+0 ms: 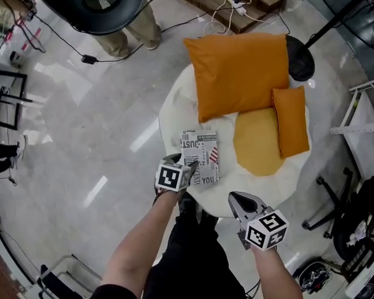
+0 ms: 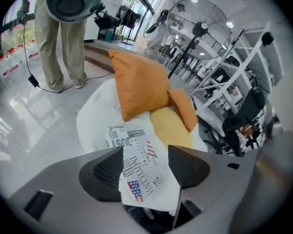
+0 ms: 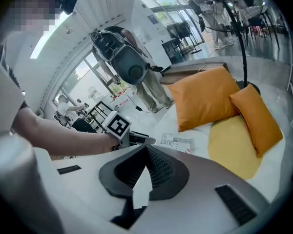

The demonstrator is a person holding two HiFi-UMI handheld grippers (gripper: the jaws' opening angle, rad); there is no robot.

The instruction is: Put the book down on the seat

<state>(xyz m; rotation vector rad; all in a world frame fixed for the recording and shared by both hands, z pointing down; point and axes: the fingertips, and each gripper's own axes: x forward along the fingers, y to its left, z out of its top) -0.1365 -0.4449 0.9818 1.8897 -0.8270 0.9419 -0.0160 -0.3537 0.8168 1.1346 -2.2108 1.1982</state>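
Note:
The book [image 1: 199, 156], its cover printed with black type and a small flag, lies flat on the round white seat [image 1: 174, 108] near the front edge. My left gripper [image 1: 190, 166] sits at the book's near left corner. In the left gripper view the jaws stand wide apart, one on each side of the book [image 2: 136, 160], and the pads do not press on it; the left gripper [image 2: 145, 168] is open. My right gripper [image 1: 240, 199] hovers off the seat's front rim, to the right of the book. Its tips meet with nothing between them [image 3: 146, 150].
A large orange cushion [image 1: 237, 73], a small orange cushion [image 1: 291, 122] and a yellow round pad [image 1: 257, 143] fill the seat's back and right. A person's legs [image 1: 128, 33] stand behind, beside a black lamp head [image 1: 90, 2]. Cables cross the floor; a black stand base [image 1: 299, 58] touches the seat's far right.

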